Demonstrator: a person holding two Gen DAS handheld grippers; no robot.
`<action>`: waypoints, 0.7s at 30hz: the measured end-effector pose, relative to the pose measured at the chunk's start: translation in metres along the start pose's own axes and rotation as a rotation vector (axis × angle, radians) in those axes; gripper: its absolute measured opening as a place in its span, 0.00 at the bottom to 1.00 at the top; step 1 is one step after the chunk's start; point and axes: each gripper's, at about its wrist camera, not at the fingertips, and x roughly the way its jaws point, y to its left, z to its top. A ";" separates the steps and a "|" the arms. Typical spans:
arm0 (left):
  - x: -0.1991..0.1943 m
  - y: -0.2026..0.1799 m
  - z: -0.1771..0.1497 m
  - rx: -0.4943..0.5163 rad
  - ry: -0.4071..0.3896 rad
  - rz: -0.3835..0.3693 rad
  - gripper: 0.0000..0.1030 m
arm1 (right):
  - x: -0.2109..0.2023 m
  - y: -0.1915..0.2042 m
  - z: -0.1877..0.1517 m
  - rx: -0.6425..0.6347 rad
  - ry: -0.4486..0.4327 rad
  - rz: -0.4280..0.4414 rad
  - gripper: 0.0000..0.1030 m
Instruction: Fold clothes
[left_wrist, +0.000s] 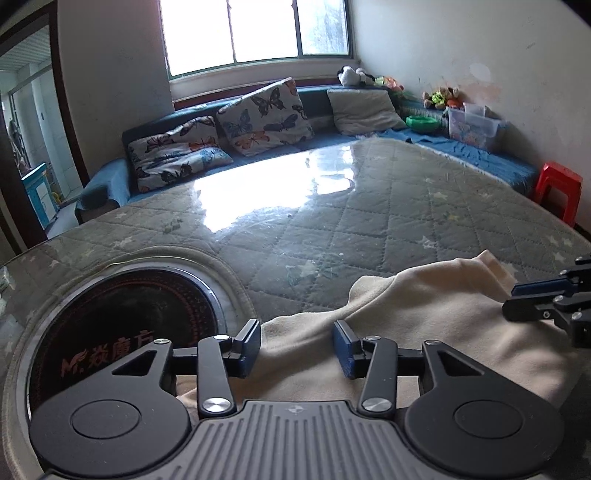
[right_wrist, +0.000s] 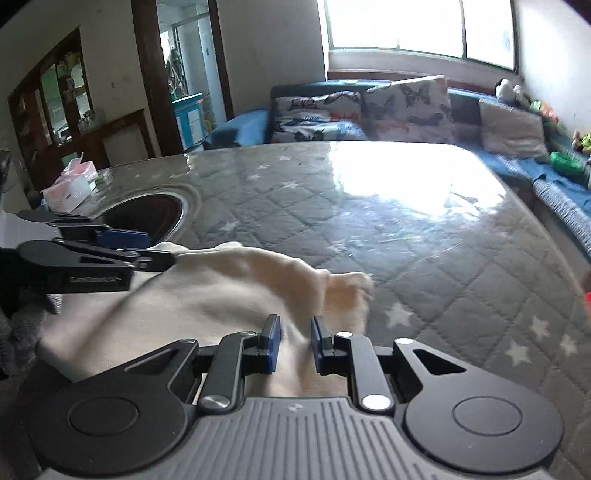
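Note:
A cream-coloured garment lies bunched on the near edge of the quilted table; it also shows in the right wrist view. My left gripper is open, its blue-padded fingers wide apart over the garment's left part. My right gripper has its jaws partly apart with a ridge of the cloth between them; I cannot tell whether the pads grip it. The right gripper also shows in the left wrist view at the right edge, and the left gripper in the right wrist view at the left.
The table has a glossy clear cover over grey star-patterned quilting. A round black induction hob is set in its near left. A tissue pack lies at the far left. A blue sofa with cushions and a red stool stand behind.

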 end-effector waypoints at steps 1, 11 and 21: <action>-0.008 -0.001 -0.002 0.001 -0.015 -0.005 0.45 | -0.004 0.002 0.000 -0.010 -0.014 -0.004 0.16; -0.055 -0.013 -0.041 0.056 -0.074 -0.066 0.45 | 0.001 0.021 -0.004 -0.081 0.019 0.038 0.16; -0.055 -0.009 -0.049 0.033 -0.050 -0.073 0.45 | -0.009 0.027 0.004 -0.096 0.031 0.063 0.17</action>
